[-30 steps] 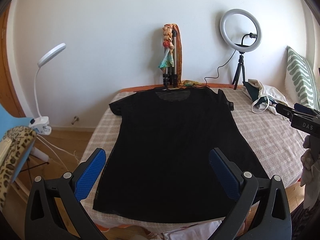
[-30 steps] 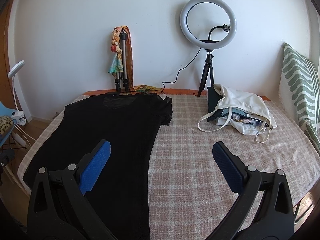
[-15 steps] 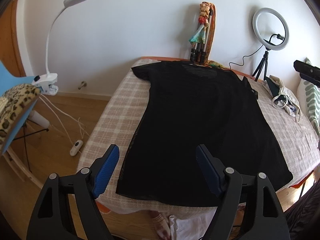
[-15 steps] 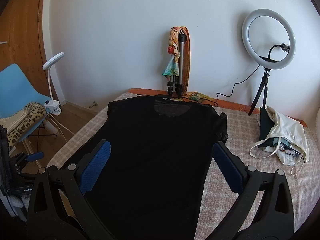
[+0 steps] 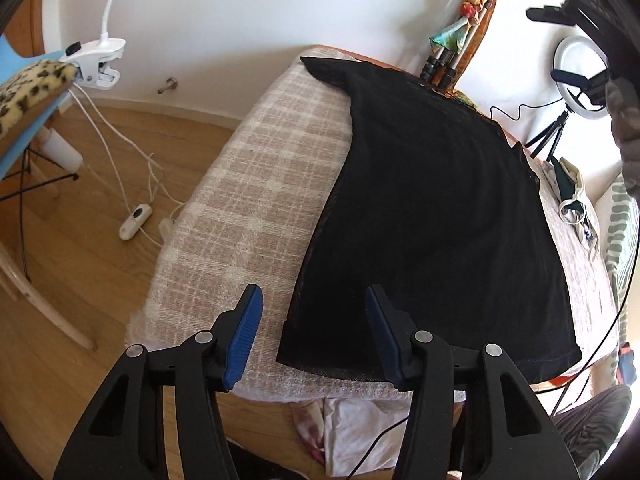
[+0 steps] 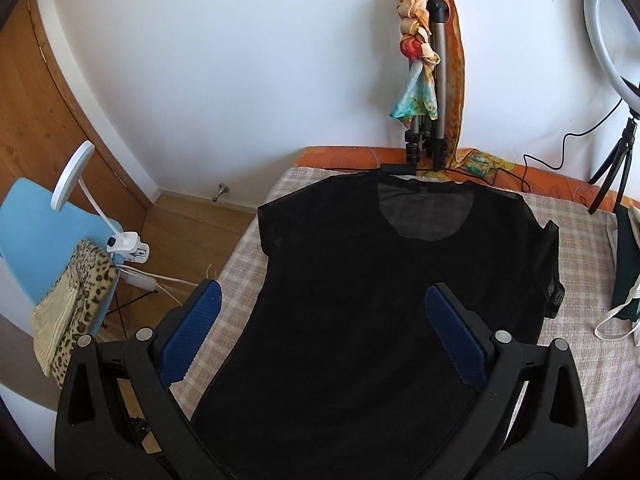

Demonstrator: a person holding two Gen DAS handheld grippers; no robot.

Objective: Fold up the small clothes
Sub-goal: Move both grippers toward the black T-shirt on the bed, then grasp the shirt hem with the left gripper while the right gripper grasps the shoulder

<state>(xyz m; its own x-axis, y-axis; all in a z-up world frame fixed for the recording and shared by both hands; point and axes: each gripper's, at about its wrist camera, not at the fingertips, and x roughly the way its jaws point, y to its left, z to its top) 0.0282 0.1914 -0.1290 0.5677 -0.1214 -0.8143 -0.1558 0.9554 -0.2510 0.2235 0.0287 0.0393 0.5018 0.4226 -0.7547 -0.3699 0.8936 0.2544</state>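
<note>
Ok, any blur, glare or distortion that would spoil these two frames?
Left wrist view: strong fisheye bending, the doll at the wall slightly smeared, the ring light blown out. Right wrist view: sharp and evenly daylit, but the black shirt is nearly featureless, folds hard to read.

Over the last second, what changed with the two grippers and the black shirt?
The left gripper swung toward the black shirt's lower left corner, narrowing slightly; the right gripper swung left to above its middle. Both are open, holding nothing. The shirt stayed flat on the checked blanket.

A black mesh T-shirt [image 6: 360, 300] lies flat (neckline away) on the bed.
</note>
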